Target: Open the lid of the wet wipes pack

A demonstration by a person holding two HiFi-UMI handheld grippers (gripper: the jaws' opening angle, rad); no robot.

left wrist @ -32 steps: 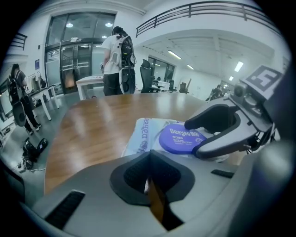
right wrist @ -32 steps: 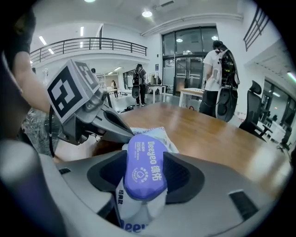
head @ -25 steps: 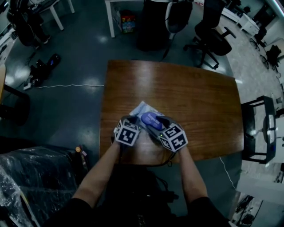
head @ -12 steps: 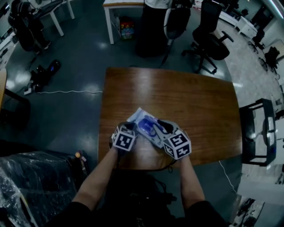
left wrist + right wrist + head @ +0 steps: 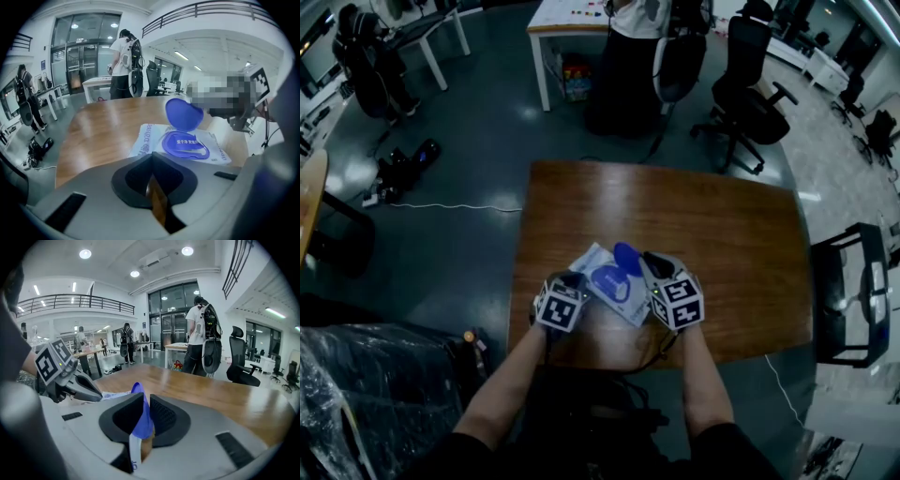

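Wipes pack [image 5: 600, 283] sits near my table [image 5: 722, 244] edge. Right gripper [image 5: 652, 265] is closing on the raised blue lid [image 5: 626, 258]. Left gripper [image 5: 576, 279] is pinched empty beside the pack. I'd swing the lid back slowly round its hinge.

The only print you have is on the wet wipes pack [image 5: 215, 149], at the centre of the left gripper view. Two short groups of white Chinese characters sit on its blue panel [image 5: 186, 141] below the raised lid [image 5: 183, 114], too small to read surely. Blue lettering [image 5: 146, 137] runs along the pack's left edge, not legible. Your marker cubes [image 5: 560, 307] carry black-and-white square codes, no words.
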